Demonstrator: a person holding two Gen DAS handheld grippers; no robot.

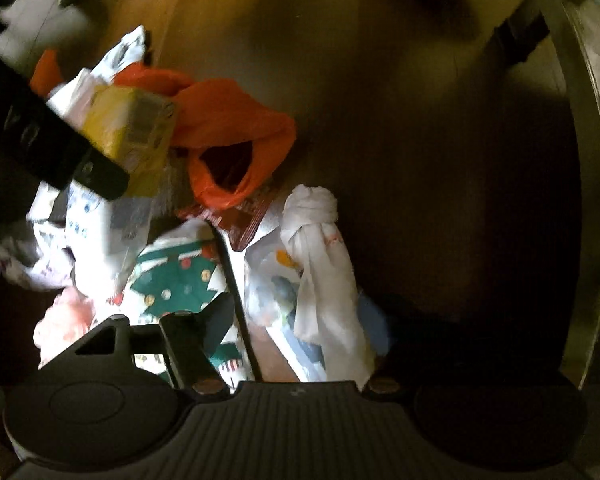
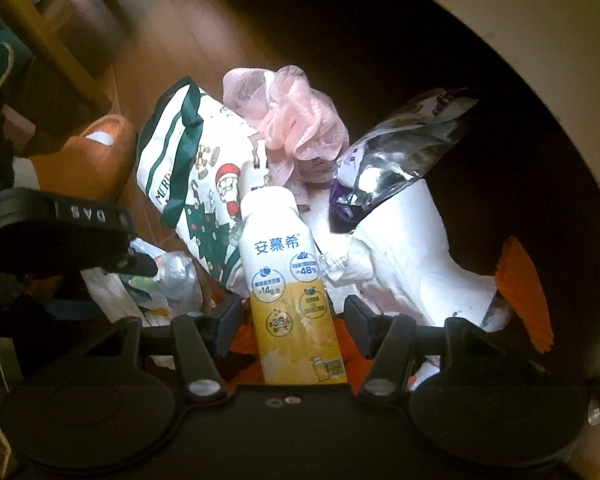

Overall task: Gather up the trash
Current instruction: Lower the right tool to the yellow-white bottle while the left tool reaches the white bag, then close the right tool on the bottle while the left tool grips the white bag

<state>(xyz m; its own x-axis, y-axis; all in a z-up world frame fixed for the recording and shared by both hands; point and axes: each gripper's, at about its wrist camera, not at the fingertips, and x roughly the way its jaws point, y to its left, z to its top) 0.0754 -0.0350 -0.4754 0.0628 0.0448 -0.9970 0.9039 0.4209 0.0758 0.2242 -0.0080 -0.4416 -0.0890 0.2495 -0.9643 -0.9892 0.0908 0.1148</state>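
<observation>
**Right gripper around a yogurt bottle above the trash pile**

Left wrist view: the left gripper (image 1: 292, 320) looks down on a heap of trash lying on a wooden floor (image 1: 308, 40). Only its left finger shows clearly; the right side is lost in shadow, so I cannot tell whether the fingers are apart or together. Between them lies a knotted white plastic bag (image 1: 320, 248), with a Christmas-print bag (image 1: 176, 280) to its left. Further up sits an open orange plastic bag (image 1: 236, 140). At upper left the other gripper comes into view carrying a yellow-and-white bottle (image 1: 132, 132) over the pile; this part is blurred.

Right wrist view: the right gripper (image 2: 292, 320) has its fingers on either side of the yogurt bottle (image 2: 284, 280), white above and yellow below, with blue print. The fingers sit close to its sides; firm contact is not clear. Behind the bottle lie the Christmas-print bag (image 2: 196, 168), a pink mesh puff (image 2: 300, 128), a silver foil pouch (image 2: 396, 160) and crumpled white paper (image 2: 412, 256). An orange scrap (image 2: 524, 292) shows at right.
</observation>
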